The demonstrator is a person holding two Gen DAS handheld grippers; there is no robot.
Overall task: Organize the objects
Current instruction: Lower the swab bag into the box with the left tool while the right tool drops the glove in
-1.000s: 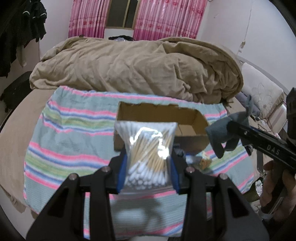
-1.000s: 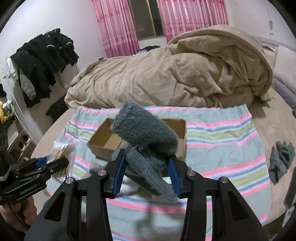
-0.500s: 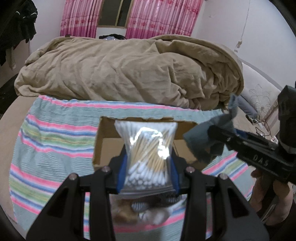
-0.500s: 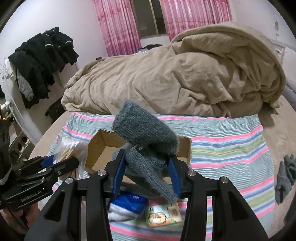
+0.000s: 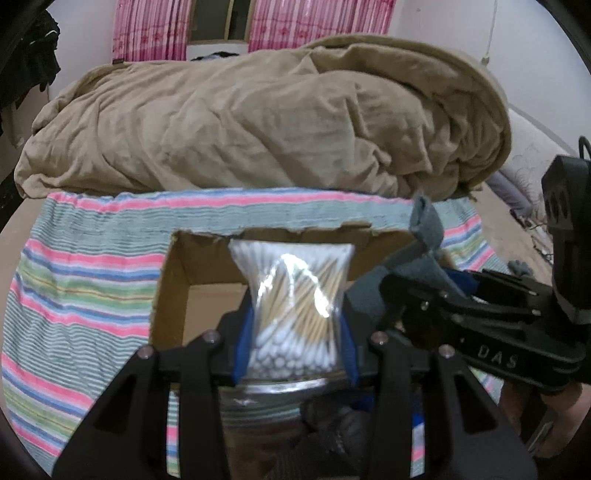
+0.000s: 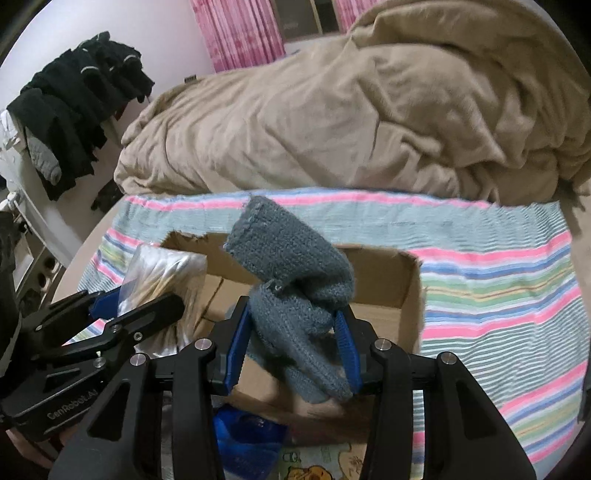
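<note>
Cotton-swab bag (image 5: 291, 295) clamped in left gripper (image 5: 293, 345); grey knit glove (image 6: 295, 299) pinched by right gripper (image 6: 291, 343) (both above cardboard box (image 6: 402, 295)).

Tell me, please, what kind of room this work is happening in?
Most likely a bedroom in a home. A rumpled tan duvet lies on the bed, pink curtains frame a window, and dark clothes hang by the wall.

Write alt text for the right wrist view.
The right gripper holds a grey knitted glove in its jaws over an open cardboard box on a striped blanket. At left, the left gripper holds a bag of cotton swabs at the box; a rumpled tan duvet lies behind.
</note>
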